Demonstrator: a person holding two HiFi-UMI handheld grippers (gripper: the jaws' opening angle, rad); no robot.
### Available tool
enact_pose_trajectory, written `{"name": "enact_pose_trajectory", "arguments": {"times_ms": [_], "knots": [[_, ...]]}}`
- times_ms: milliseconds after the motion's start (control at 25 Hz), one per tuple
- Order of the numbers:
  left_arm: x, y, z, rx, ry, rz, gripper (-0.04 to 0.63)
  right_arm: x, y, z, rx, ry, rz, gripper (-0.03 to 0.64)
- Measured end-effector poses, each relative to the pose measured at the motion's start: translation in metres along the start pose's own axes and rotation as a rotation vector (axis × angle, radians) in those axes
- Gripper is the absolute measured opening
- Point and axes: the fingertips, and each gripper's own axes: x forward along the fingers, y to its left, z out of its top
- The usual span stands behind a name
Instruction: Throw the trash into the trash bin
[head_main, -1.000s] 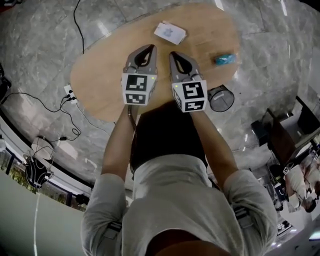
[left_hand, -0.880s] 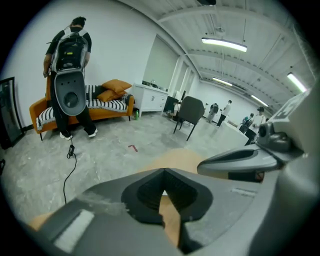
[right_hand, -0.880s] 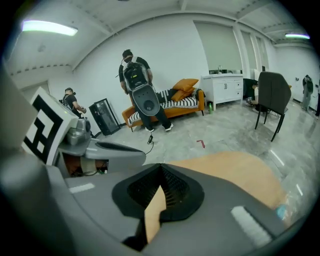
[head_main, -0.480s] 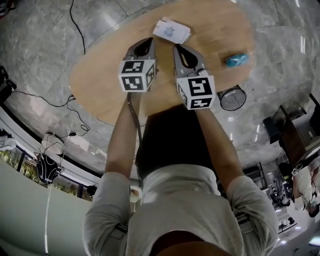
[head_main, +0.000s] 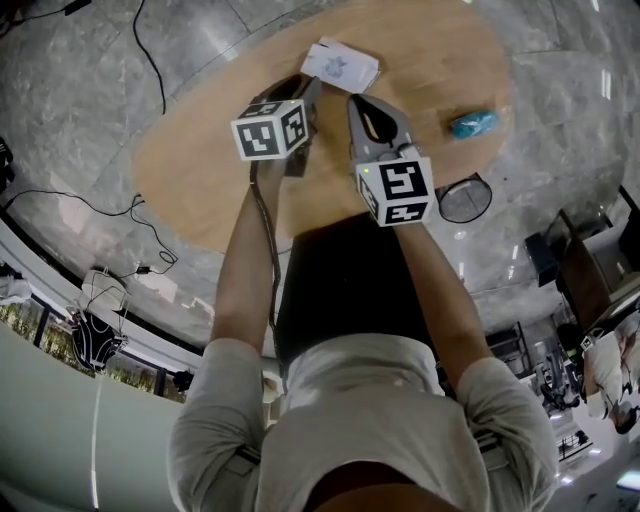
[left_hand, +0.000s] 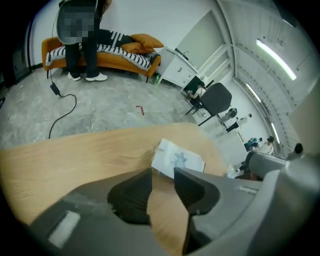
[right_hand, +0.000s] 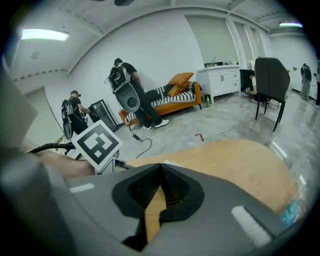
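nearest, the right gripper (right_hand: 161, 167) hangs over the wooden table (head_main: 200, 170) with its jaws brought together and nothing in them; it has no part in this step and does best to keep to its own side. beside it the left gripper (left_hand: 162, 172) points steeply down at the board. its jaws have just been opening and stand apart, with only bare wood between them. just beyond their tips lies the white paper packet (left_hand: 177, 160), flat on the table and apart from both jaws, which looks like the first piece of trash to take. a flat thing like this gives little to pinch from above, so the sound way is probably to come in low, set the jaws astride its near edge or corner, and close only once the paper sits well between the pads. lift gently, in case it slips out. farther off, a blue crumpled wrapper (head_main: 472, 124) lies near the table's right end. the wire trash bin (head_main: 462, 198) stands on the floor just beside that edge, so the carry will likely run rightward past the idle gripper.
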Motion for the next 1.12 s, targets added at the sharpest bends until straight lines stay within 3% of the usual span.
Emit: {"name": "enact_pose_trajectory", "arguments": {"times_ms": [520, 800, 1120], "knots": [[0.015, 0.011, 0.017, -0.135, -0.086, -0.112, 0.147, 0.006, -0.004, -0.001, -0.047, 0.046, 0.014, 0.008], [0.018, 0.012, 0.025, -0.245, -0.112, -0.203, 0.147, 0.011, -0.001, 0.001, -0.049, 0.053, 0.032, 0.008], [0.027, 0.007, 0.030, -0.189, -0.106, -0.186, 0.120, 0.016, -0.004, 0.004, -0.042, 0.055, 0.033, 0.008]]}}
